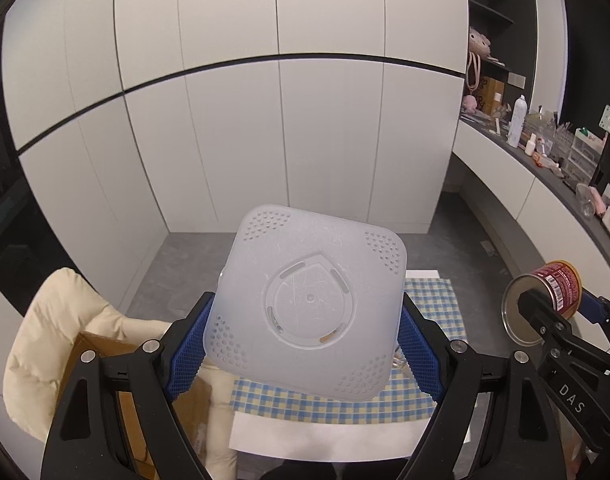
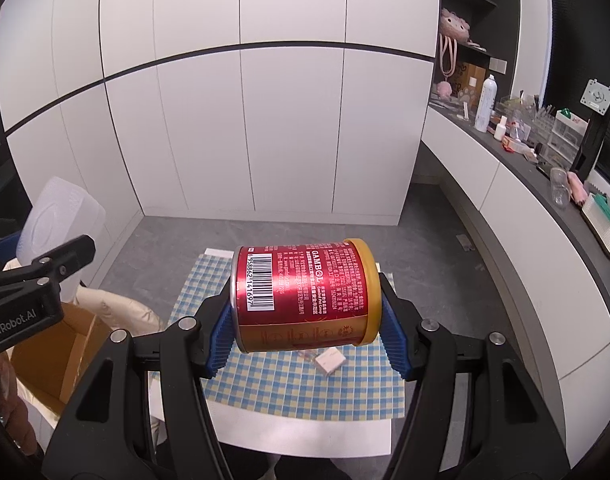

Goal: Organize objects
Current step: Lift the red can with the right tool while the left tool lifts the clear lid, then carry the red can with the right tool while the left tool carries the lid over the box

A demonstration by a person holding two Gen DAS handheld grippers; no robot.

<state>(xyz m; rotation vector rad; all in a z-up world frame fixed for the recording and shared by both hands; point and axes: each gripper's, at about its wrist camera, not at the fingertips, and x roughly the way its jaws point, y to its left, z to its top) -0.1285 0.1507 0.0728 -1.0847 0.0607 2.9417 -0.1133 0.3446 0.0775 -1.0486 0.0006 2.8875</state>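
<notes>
My left gripper (image 1: 305,344) is shut on a translucent white square plastic container (image 1: 309,300), held up with its perforated bottom facing the camera. It also shows in the right wrist view (image 2: 61,224) at the far left. My right gripper (image 2: 305,332) is shut on a red can (image 2: 305,292) with a yellow lid, held on its side above the table. The can also shows in the left wrist view (image 1: 545,300) at the right. A small white box (image 2: 331,361) lies on the blue-and-yellow checked cloth (image 2: 285,384) under the can.
The cloth covers a small white table (image 2: 305,432). An open cardboard box (image 2: 57,356) and a cream padded jacket (image 1: 45,340) sit left of the table. White cabinets stand behind. A cluttered dark counter (image 2: 545,168) runs along the right.
</notes>
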